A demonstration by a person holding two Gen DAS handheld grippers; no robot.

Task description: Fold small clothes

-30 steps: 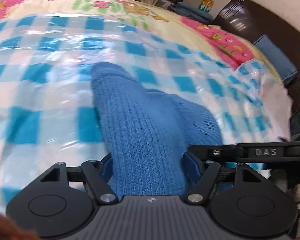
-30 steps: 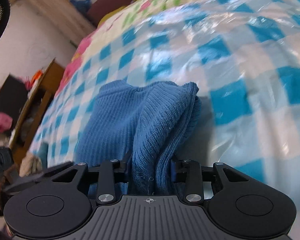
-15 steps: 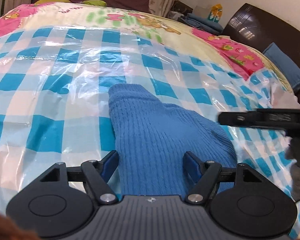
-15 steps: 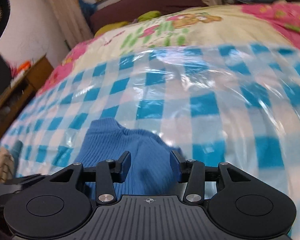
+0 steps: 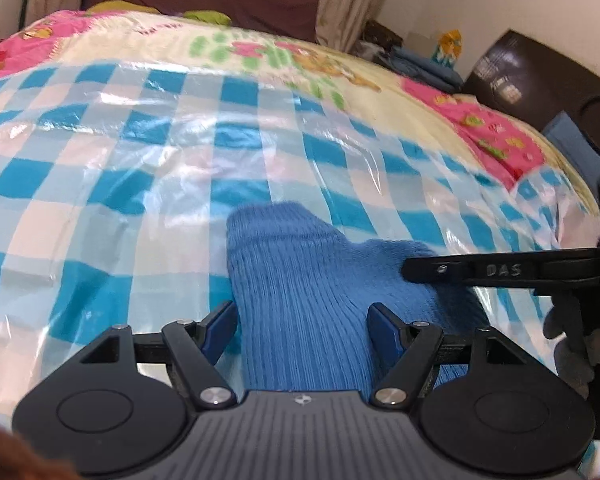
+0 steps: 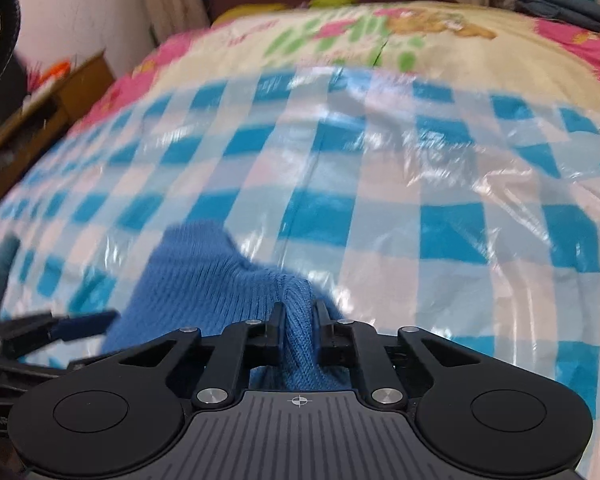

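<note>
While the left gripper [image 5: 302,316] straddles the knit [image 5: 300,280] unclenched on the checked sheet [image 5: 100,184], the right gripper [image 6: 298,334] has just been closing — now pinching a ridge. Mid-fold — next, likely carry that edge over.

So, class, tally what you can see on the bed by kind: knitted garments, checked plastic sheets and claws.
Blue knitted garment: 1
Blue-and-white checked plastic sheet: 1
Claws: 2 (left claw, right claw)
Total: 4

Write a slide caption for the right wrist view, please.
Right gripper, jaws just closed, pinches a fold of blue knit garment on a checkered plastic sheet.
</note>
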